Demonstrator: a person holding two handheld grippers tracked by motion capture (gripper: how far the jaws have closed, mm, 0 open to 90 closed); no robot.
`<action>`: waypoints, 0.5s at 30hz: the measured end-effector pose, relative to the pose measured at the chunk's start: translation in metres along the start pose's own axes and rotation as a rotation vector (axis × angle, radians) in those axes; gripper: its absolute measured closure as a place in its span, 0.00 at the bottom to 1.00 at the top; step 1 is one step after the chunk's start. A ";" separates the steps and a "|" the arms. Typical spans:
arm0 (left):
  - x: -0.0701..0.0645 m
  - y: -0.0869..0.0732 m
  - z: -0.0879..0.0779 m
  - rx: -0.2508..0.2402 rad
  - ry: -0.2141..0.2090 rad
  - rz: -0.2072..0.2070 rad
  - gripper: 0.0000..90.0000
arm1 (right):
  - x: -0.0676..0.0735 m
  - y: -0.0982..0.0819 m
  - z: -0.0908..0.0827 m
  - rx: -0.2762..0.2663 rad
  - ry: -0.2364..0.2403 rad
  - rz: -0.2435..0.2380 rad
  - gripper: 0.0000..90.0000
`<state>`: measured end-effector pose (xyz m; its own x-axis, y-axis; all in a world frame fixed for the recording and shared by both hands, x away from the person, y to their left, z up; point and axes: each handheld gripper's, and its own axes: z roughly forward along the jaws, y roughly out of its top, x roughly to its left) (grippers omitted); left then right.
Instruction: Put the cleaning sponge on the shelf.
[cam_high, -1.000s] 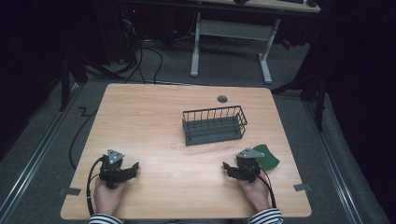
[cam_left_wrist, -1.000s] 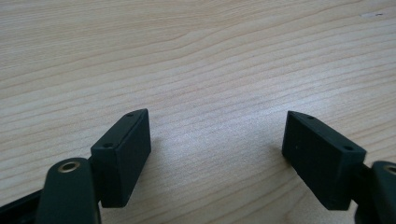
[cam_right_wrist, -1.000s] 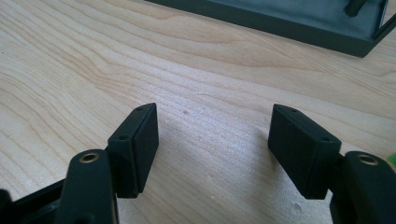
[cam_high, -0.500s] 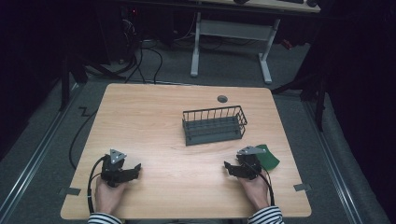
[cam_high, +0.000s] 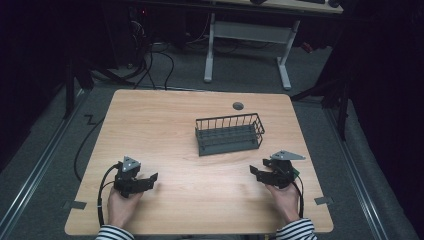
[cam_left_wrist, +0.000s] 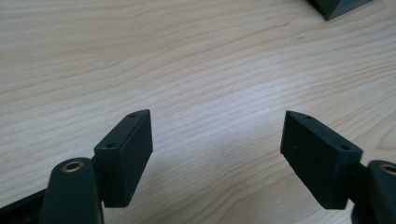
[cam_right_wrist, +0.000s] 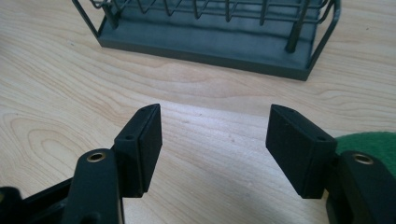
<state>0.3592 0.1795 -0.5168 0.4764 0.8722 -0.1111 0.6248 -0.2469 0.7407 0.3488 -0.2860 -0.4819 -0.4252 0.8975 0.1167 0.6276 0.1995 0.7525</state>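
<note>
A dark wire basket (cam_high: 229, 134) stands on the wooden table (cam_high: 165, 125), right of its middle; nothing shows inside it. My left gripper (cam_high: 151, 180) rests near the front left, open, its jaws just closed a little over bare wood (cam_left_wrist: 215, 140). My right gripper (cam_high: 256, 173) hovers at the front right, pointing left, open and narrowing slightly with nothing between its fingers. In the right gripper view (cam_right_wrist: 214, 140) the basket (cam_right_wrist: 210, 37) lies just ahead. A green pad (cam_right_wrist: 373, 140) peeks out beside the right jaw, mostly hidden under that gripper in the high view.
A small round grommet (cam_high: 238, 105) sits in the table behind the basket. One basket corner (cam_left_wrist: 338, 5) shows at the top right of the left gripper view. A desk frame (cam_high: 250, 35) and cables stand on the floor beyond the table.
The right gripper has lifted off the table and now covers most of the green pad in the high view. The left gripper has stayed in place.
</note>
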 end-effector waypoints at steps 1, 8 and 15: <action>-0.002 0.003 0.000 -0.001 -0.011 -0.002 0.29 | 0.000 0.000 0.000 0.000 0.000 0.000 0.42; -0.020 0.034 -0.001 -0.018 -0.024 0.051 0.31 | -0.013 0.019 -0.017 -0.022 0.006 -0.019 0.52; -0.025 0.056 0.003 -0.029 -0.059 0.026 0.33 | -0.026 0.033 -0.018 -0.015 -0.005 -0.004 0.53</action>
<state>0.3837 0.1425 -0.4745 0.5283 0.8390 -0.1303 0.5944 -0.2559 0.7624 0.3688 -0.3100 -0.4483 -0.4245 0.8986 0.1109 0.6162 0.1970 0.7626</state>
